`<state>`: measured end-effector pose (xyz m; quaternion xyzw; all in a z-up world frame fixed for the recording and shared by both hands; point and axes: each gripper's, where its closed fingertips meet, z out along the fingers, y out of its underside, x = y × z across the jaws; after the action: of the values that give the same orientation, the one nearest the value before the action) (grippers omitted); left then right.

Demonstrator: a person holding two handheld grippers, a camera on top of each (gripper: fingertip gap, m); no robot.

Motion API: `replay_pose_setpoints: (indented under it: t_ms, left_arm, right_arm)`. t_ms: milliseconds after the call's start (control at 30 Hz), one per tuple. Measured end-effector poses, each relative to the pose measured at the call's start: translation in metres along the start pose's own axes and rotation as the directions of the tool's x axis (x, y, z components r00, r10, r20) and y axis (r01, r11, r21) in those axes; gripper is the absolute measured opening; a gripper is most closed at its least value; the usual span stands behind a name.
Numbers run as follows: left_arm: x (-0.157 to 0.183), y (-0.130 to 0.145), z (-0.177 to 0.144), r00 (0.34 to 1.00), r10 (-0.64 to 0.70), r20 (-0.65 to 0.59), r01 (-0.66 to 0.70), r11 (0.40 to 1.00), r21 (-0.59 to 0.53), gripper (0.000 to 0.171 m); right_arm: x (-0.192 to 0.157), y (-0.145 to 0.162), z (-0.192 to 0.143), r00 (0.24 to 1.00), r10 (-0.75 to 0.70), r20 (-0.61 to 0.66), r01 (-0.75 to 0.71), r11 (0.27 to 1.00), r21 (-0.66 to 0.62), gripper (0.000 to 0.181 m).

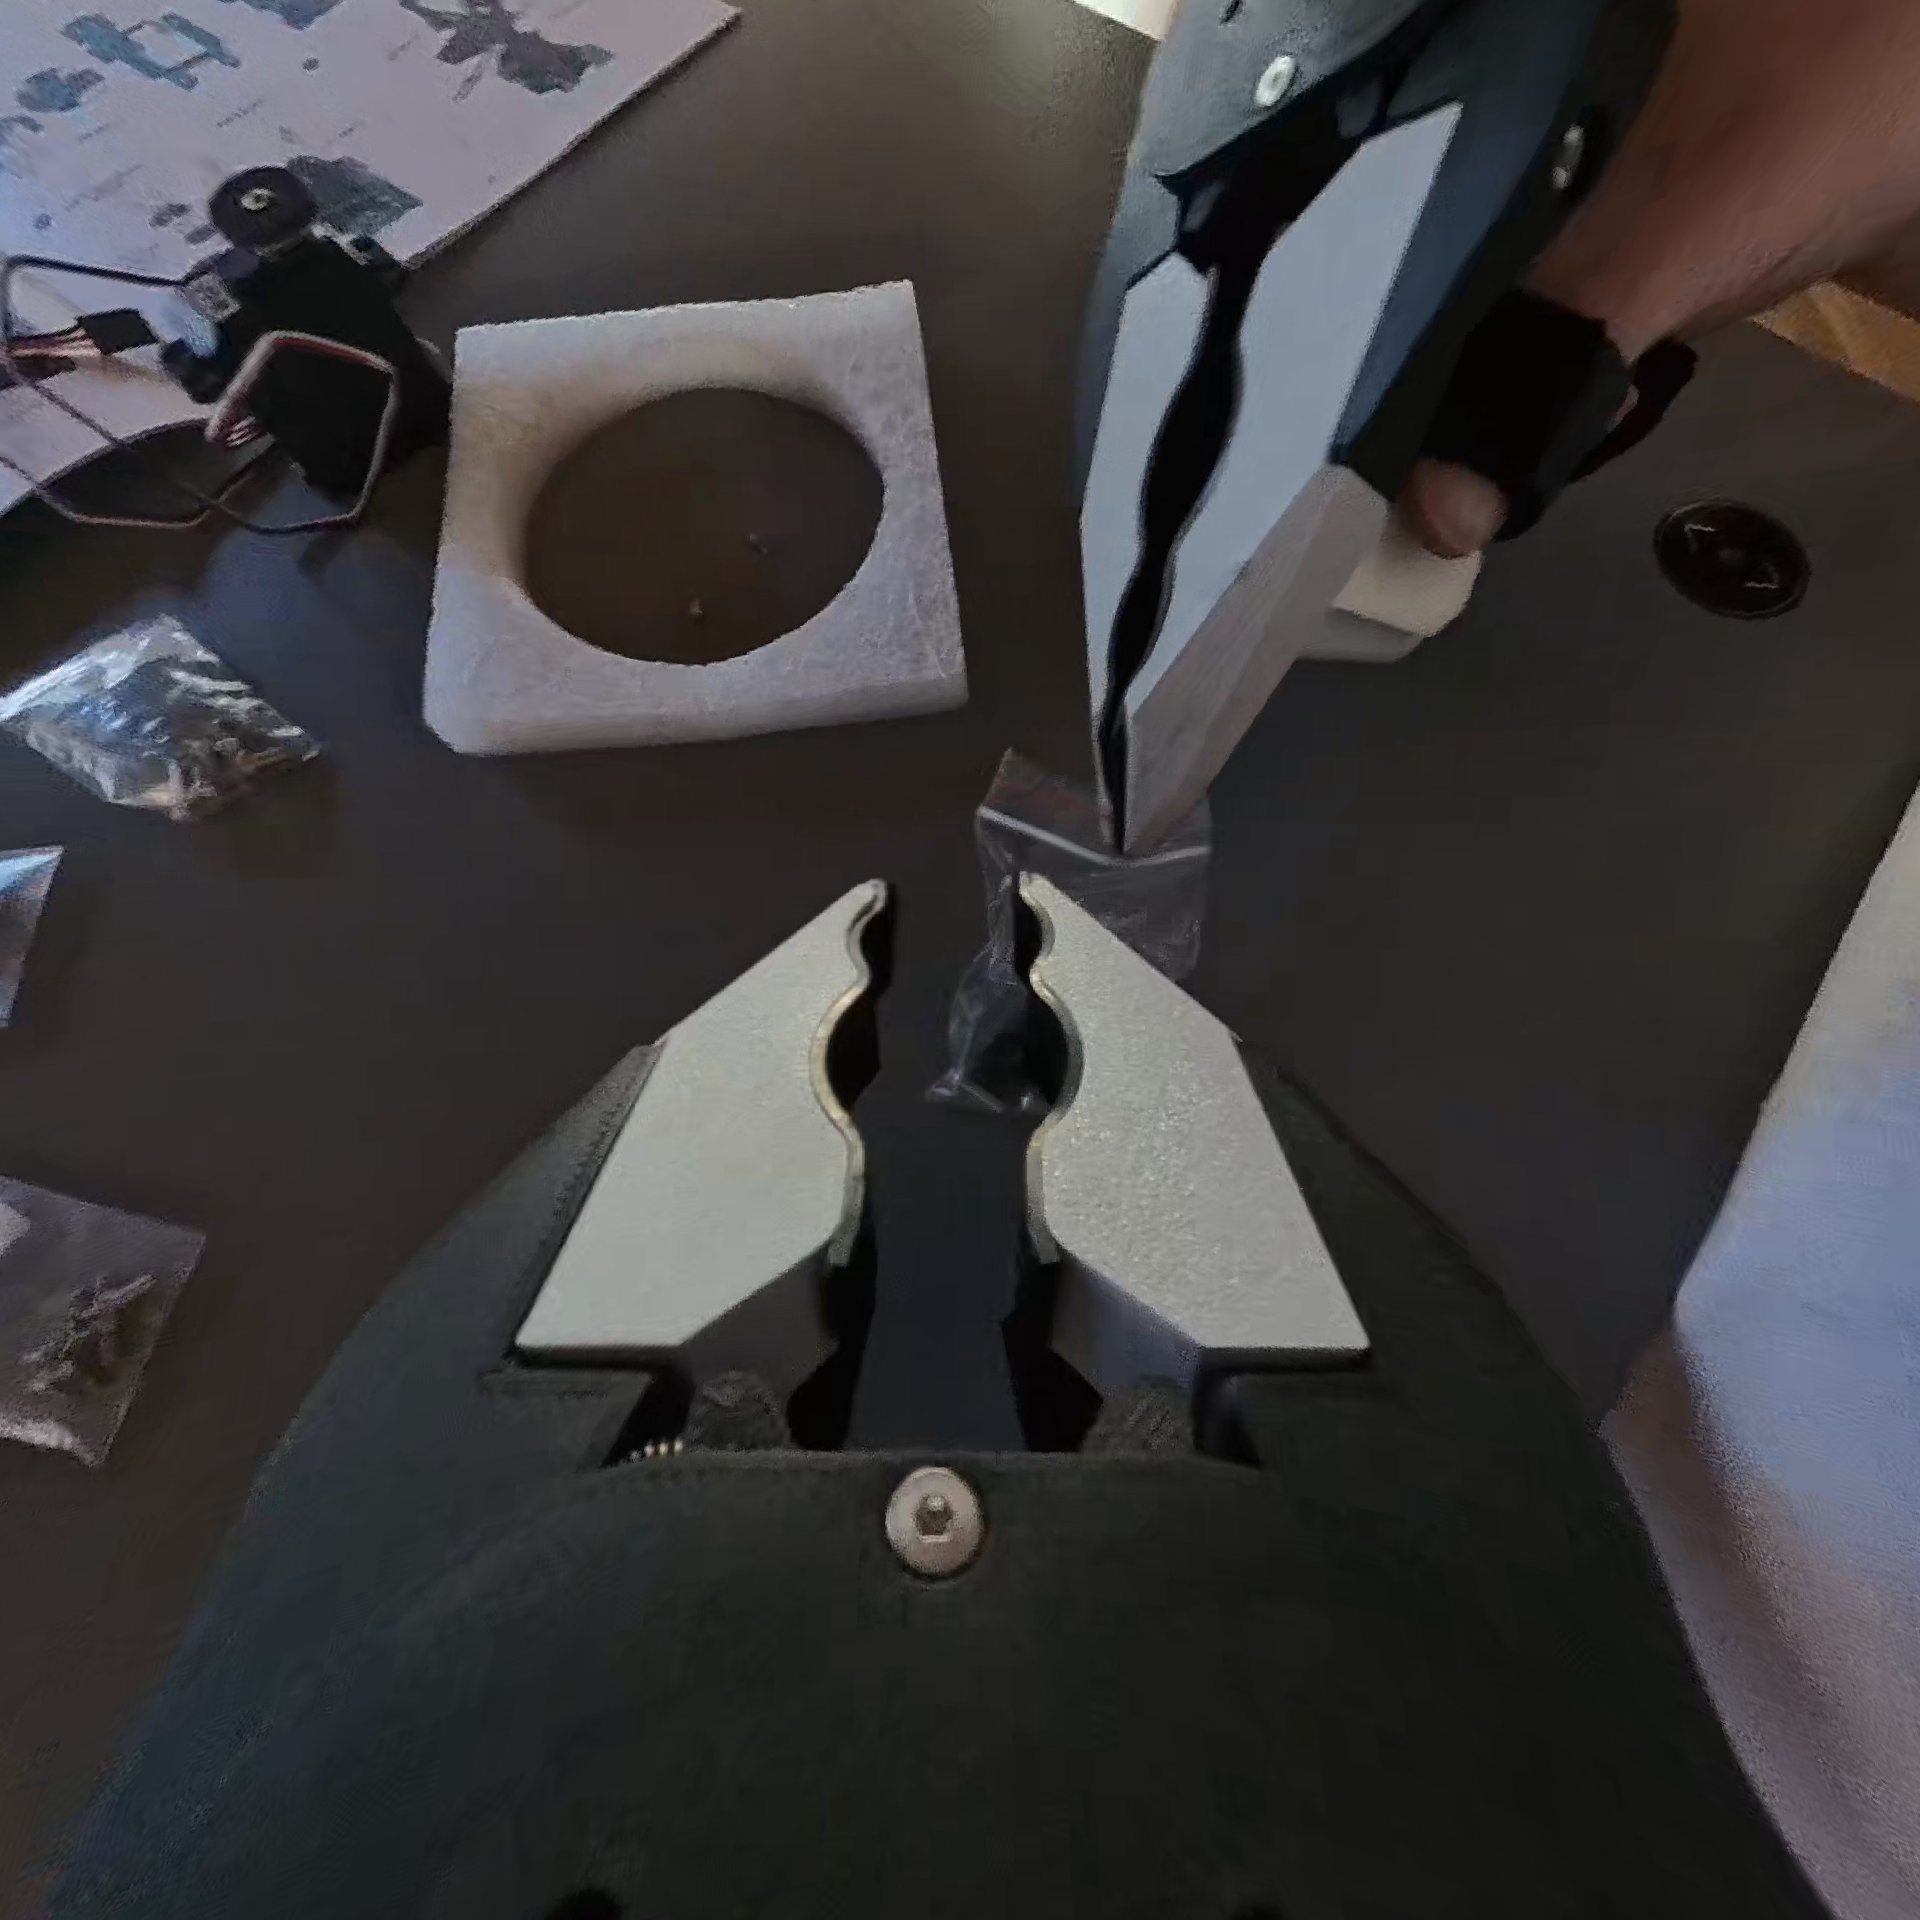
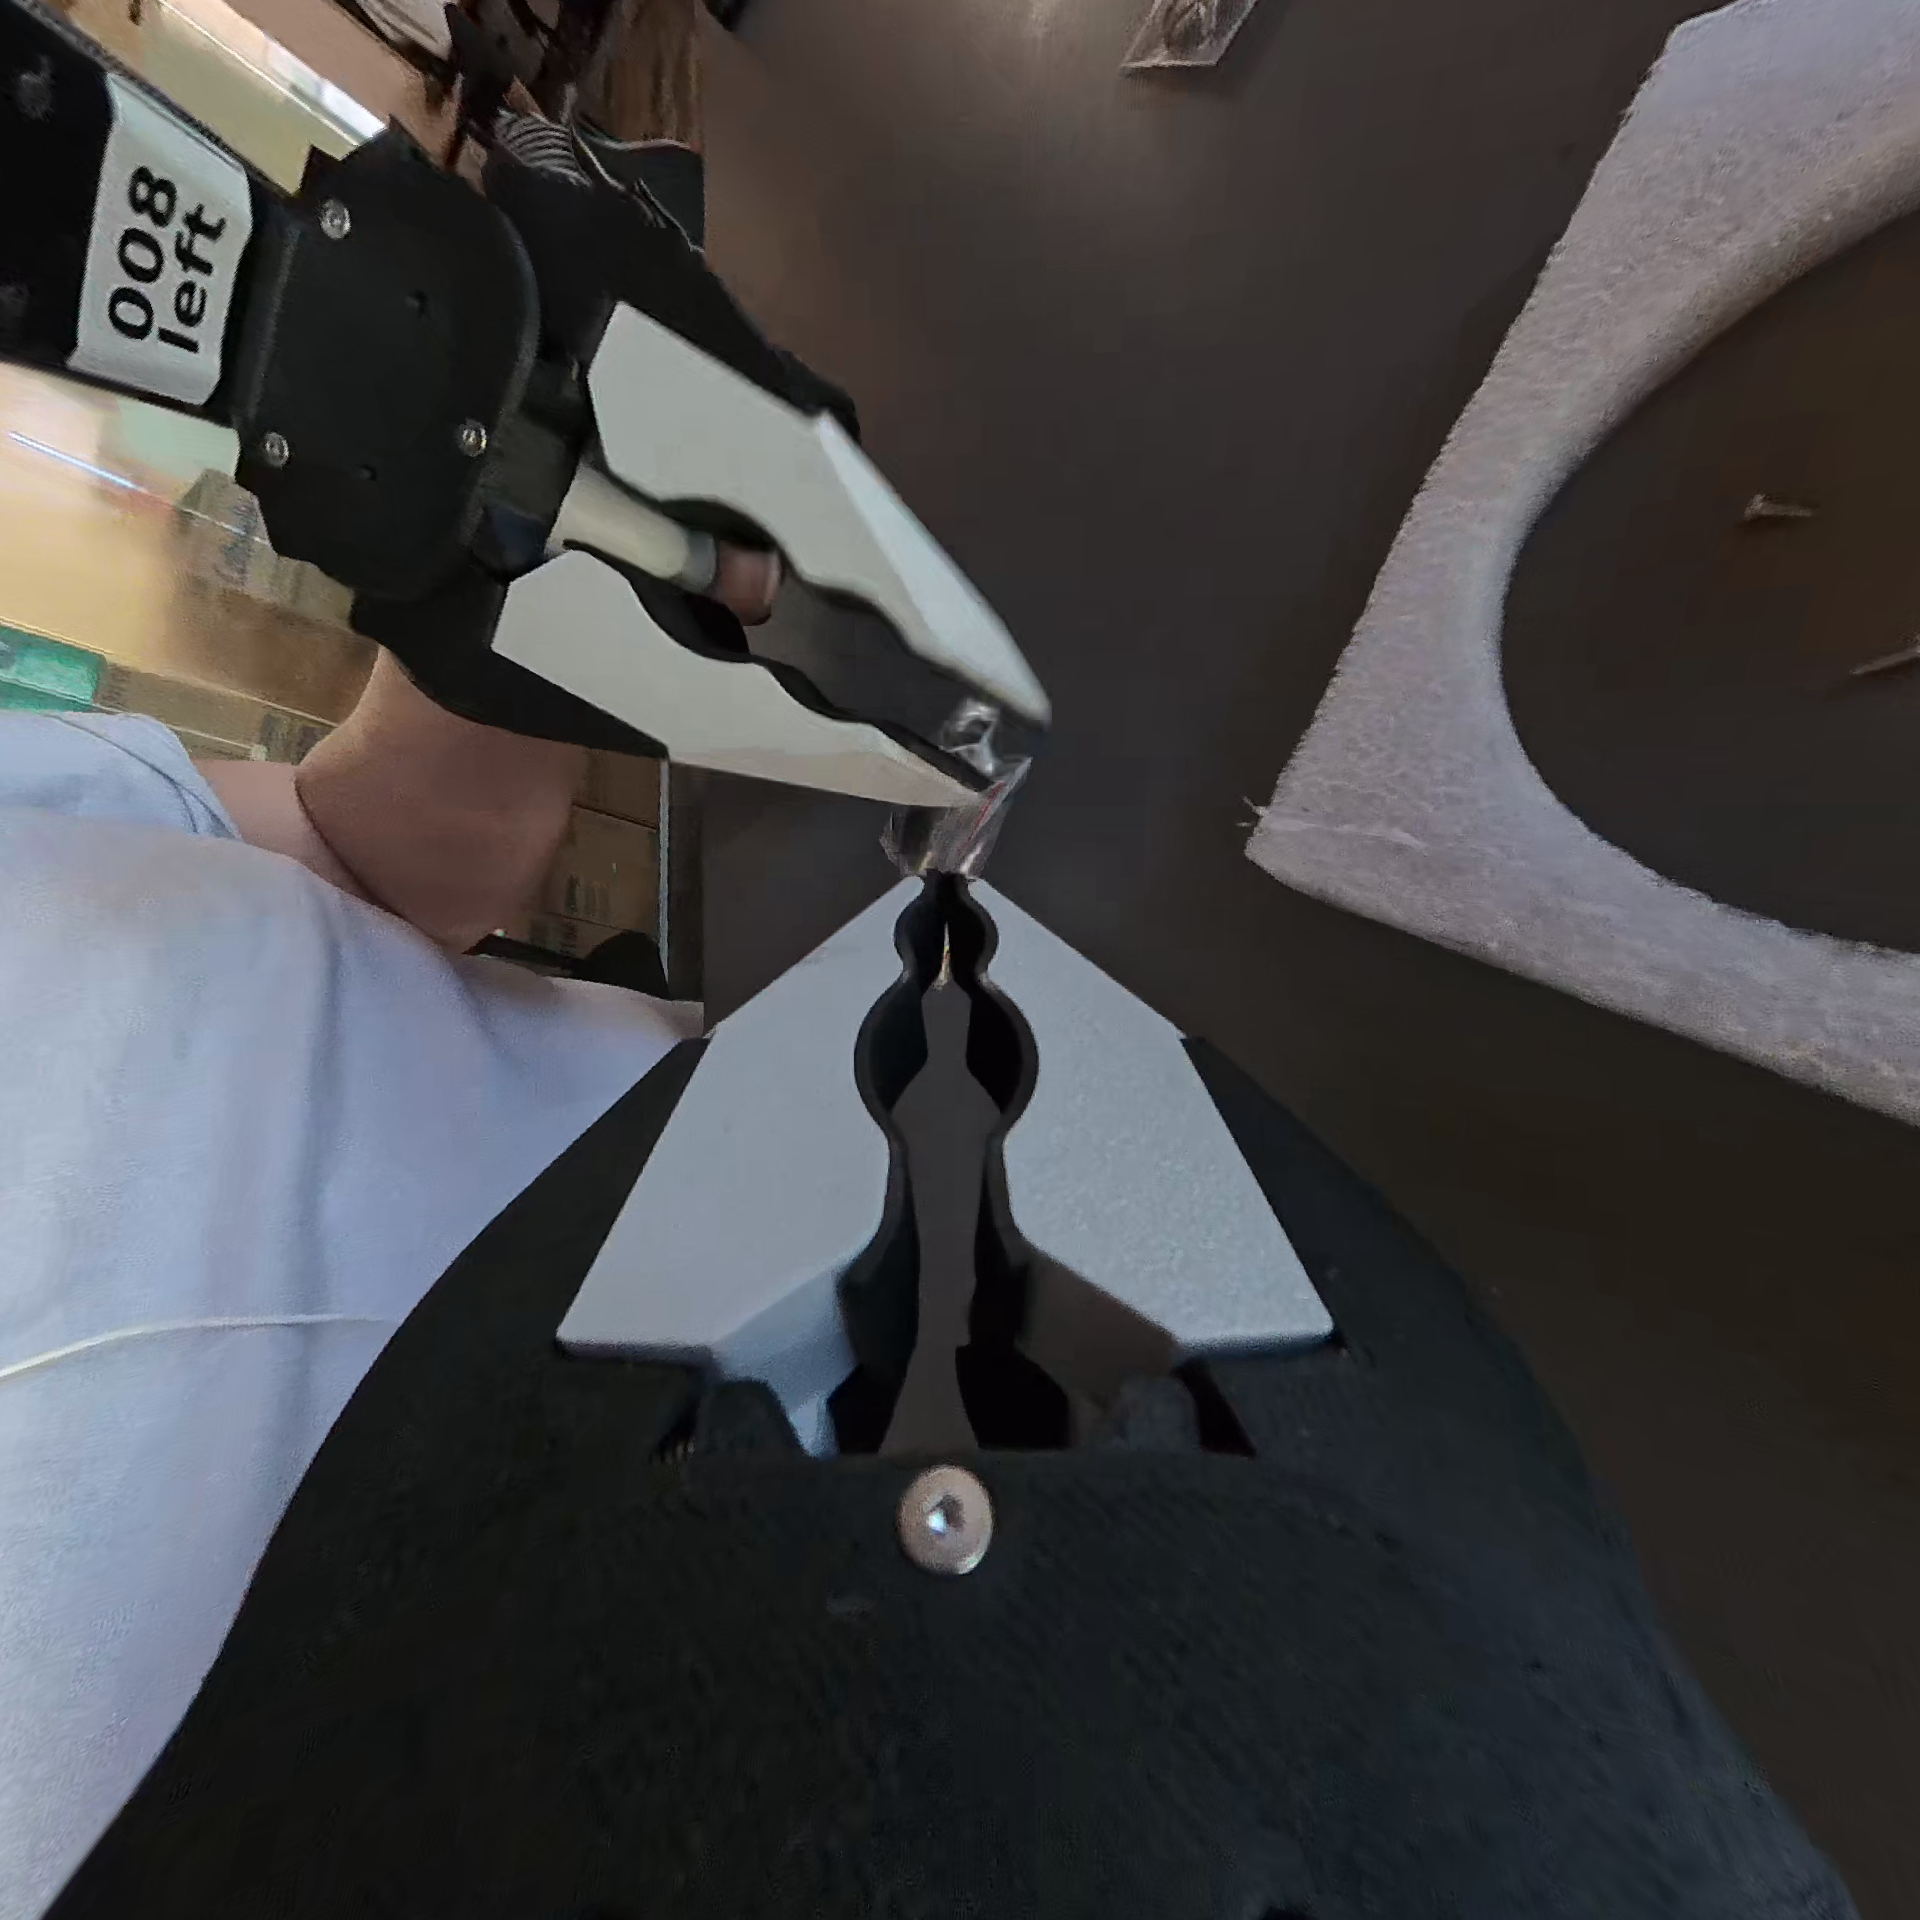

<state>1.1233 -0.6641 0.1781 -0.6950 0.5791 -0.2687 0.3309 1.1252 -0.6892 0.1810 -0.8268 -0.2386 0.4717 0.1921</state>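
A small clear plastic bag [image 1: 1101, 899] with dark small parts in its lower end hangs above the dark table [image 1: 416, 987]. My right gripper [image 1: 1117, 831] comes down from the upper right and is shut on the bag's top edge. My left gripper [image 1: 954, 888] is open. The bag's lower part lies between its fingers, against the right finger [image 1: 1101, 997], with a clear gap to the left finger. In the right wrist view my right gripper [image 2: 940, 883] pinches the bag [image 2: 951, 831], and the left gripper [image 2: 1013, 748] stands just beyond it with its tips apart around the bag.
A white foam square with a round hole [image 1: 686, 520] lies behind the grippers; it also shows in the right wrist view [image 2: 1455, 623]. A black servo with wires [image 1: 281, 353], a paper sheet [image 1: 312, 104] and other small bags [image 1: 156, 717] lie at the left. A white sleeve [image 1: 1818, 1351] is at the right. My two grippers' fingertips are within a few centimetres of each other.
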Motion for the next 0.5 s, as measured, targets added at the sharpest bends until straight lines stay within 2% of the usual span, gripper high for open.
replay_pose_setpoints:
  t_ms: [33,133,200,267,400,500]
  left_arm:
    - [-0.006,0.0,-0.004,0.999,-0.038,0.026,0.038,0.999,-0.002,0.027]
    - [-0.013,-0.007,-0.023,0.976,-0.212,0.045,0.21,0.977,0.041,0.024]
    - [-0.005,-0.017,-0.033,0.943,-0.332,-0.008,0.332,0.94,0.075,0.011]
    - [0.01,-0.026,-0.033,0.904,-0.418,-0.088,0.425,0.901,0.092,0.009]
    - [0.018,-0.018,-0.015,0.878,-0.471,-0.088,0.476,0.878,0.049,0.017]
    - [0.022,-0.021,-0.01,0.864,-0.488,-0.121,0.498,0.864,0.074,0.01]
  right_arm:
    - [0.0,0.0,-0.001,1.0,-0.006,0.0,0.006,1.0,0.009,0.0]
    - [0.001,-0.002,-0.004,0.996,-0.073,-0.05,0.075,0.996,0.039,0.0]
    - [0.001,-0.004,-0.006,0.988,-0.124,-0.094,0.129,0.99,0.056,0.0]
    - [-0.001,-0.005,-0.007,0.981,-0.156,-0.113,0.165,0.984,0.073,0.0]
    - [-0.005,-0.006,-0.005,0.976,-0.183,-0.116,0.194,0.977,0.088,0.0]
    - [-0.008,-0.004,-0.004,0.979,-0.18,-0.1,0.189,0.978,0.091,0.0]
